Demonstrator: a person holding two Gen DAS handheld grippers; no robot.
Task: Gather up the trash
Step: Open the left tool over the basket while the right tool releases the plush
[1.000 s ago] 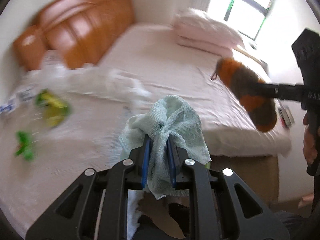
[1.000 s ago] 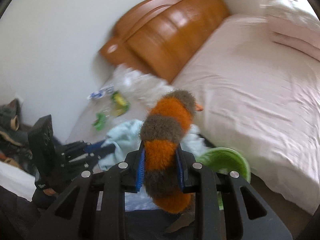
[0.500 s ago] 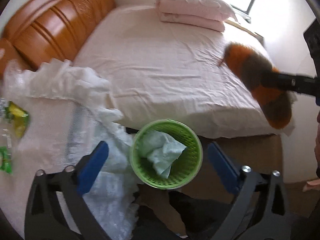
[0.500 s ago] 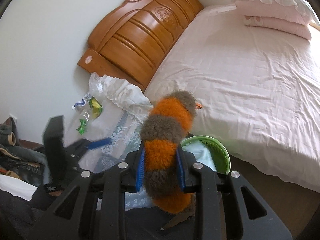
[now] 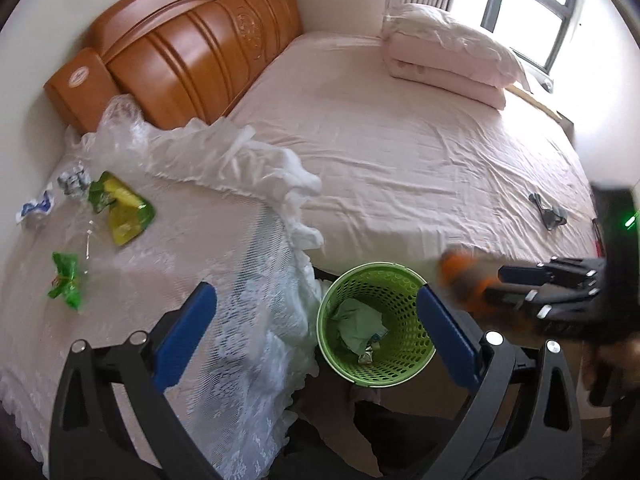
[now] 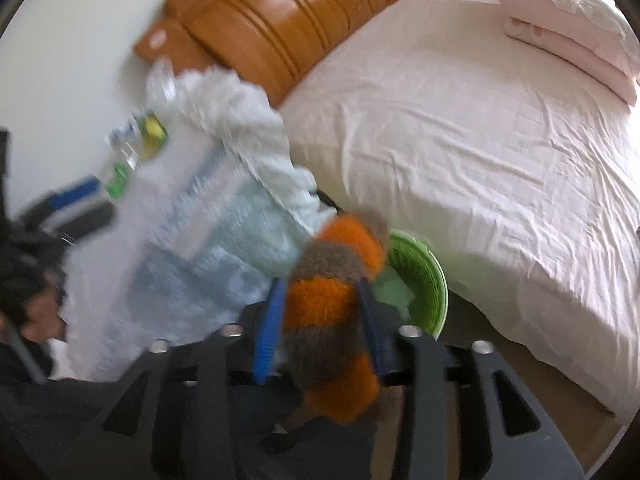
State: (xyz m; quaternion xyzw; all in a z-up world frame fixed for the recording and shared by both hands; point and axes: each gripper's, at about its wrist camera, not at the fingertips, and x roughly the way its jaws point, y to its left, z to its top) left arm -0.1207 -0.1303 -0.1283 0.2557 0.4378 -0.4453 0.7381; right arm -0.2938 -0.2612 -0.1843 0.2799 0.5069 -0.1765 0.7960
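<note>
Blue-padded left gripper point(image 5: 316, 332) spread wide, empty, above green basket point(image 5: 404, 364) already holding pale cloth point(image 5: 358, 320); right gripper point(image 6: 324, 320) pinching orange-brown fuzzy piece point(image 6: 332, 304) at basket rim, not yet dropped. Left view alone showing leftovers: green-yellow wrappers point(image 5: 124, 212) near nightstand's far-left corner, small dark item point(image 5: 548, 212) at bed's point(image 5: 400, 152) right edge.

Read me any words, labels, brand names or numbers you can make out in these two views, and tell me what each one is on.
No text can be read.
Oval sticker on the orange wooden headboard: print too small.
Yellow and green snack wrapper: crumpled, unreadable.
Small green wrapper: red mark, too small.
Blue and white crumpled wrapper: illegible.
Right wrist view: too blurred for any lettering.
</note>
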